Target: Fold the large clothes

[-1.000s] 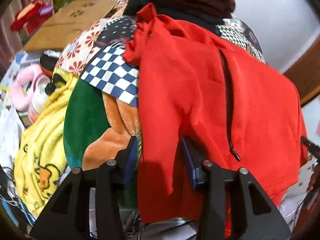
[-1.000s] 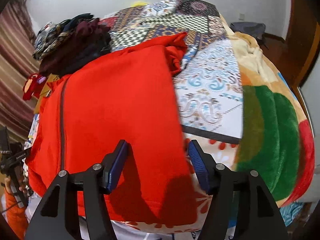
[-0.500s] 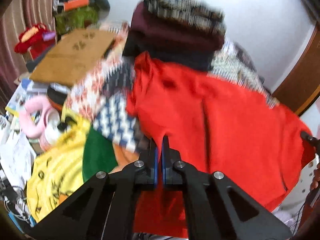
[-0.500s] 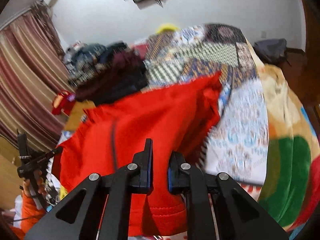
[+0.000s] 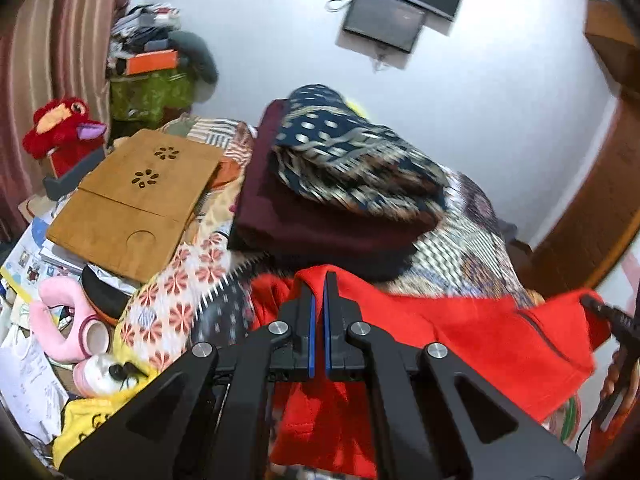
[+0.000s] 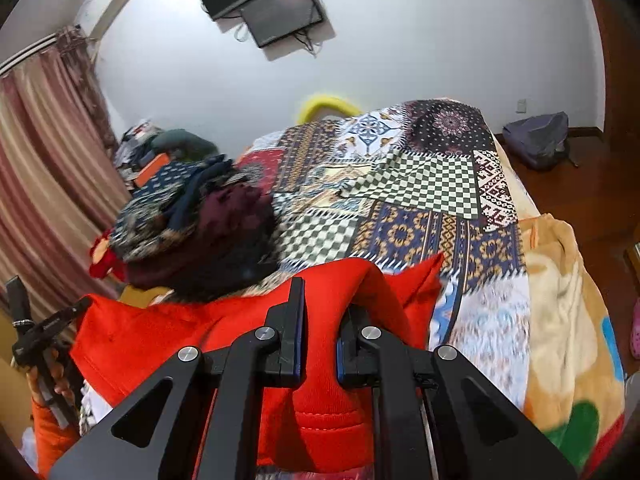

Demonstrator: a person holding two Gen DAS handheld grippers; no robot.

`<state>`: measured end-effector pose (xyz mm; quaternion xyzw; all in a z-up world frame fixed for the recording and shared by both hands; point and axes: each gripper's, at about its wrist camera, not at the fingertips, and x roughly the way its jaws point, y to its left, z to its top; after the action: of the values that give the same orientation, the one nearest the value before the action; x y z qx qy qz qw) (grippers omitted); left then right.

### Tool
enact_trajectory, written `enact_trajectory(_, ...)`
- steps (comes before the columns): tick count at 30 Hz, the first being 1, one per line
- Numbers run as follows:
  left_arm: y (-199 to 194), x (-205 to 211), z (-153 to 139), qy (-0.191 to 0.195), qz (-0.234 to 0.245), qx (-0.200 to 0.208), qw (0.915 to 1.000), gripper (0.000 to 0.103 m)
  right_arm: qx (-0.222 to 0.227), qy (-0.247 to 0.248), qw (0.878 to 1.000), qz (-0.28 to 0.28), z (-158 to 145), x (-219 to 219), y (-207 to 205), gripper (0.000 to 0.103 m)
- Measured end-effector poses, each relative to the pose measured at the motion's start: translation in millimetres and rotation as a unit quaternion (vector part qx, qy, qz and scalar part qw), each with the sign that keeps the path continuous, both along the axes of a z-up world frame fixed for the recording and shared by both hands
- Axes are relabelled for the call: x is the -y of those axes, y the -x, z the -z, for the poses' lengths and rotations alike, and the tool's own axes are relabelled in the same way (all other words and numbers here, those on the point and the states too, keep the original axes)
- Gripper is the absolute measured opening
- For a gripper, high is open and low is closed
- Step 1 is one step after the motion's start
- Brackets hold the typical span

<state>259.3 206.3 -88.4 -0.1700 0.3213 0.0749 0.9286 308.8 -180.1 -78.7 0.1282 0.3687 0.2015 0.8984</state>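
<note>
No legible text, label, brand or number can be made out in either wrist view. Printed papers (image 5: 24, 264) lying beside the bed are seen at the left, but their print is too small and blurred to be read.

Left tool (image 5: 319, 304) clamped shut; right tool (image 6: 318, 312) pinched, both raised level.

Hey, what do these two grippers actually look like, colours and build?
Both the left gripper and right gripper are matte black, with angular triangular cut-out arms, round silver screws at the joints, and blue pads lining their fingers' inner faces.
</note>
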Motion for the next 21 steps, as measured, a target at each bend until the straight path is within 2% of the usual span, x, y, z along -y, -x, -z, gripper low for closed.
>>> enact_trajectory(6, -71, -36, 41, 0.026, -0.045, -0.04, 0.9979, 0.002, -0.053, 0.01, 0.999, 0.01, 43, -8, -66, 0.01)
enact_trajectory(8, -90, -41, 58, 0.023, -0.054, -0.058, 0.9966, 0.002, -0.08, 0.017, 0.997, 0.011, 62, -11, -84, 0.011)
enact_trajectory(11, -110, -41, 80, 0.01, -0.056, -0.082, 0.995, 0.004, -0.093, 0.034, 0.995, 0.021, 76, -12, -91, 0.012)
enact_trajectory(14, -119, -34, 93, -0.027, -0.049, -0.102, 0.9933, 0.01, -0.096, 0.035, 0.994, 0.032, 75, -7, -92, 0.018)
enact_trajectory(17, -115, -29, 90, -0.054, -0.042, -0.113, 0.9912, 0.023, -0.087, 0.057, 0.993, 0.054, 64, 0, -89, 0.026)
enact_trajectory(19, -108, -31, 83, -0.049, -0.037, -0.115, 0.9915, 0.024, -0.064, 0.082, 0.992, 0.078, 48, 8, -79, 0.026)
enact_trajectory(21, -98, -37, 73, -0.038, -0.042, -0.108, 0.9926, 0.028, -0.051, 0.079, 0.993, 0.072, 32, 16, -69, 0.027)
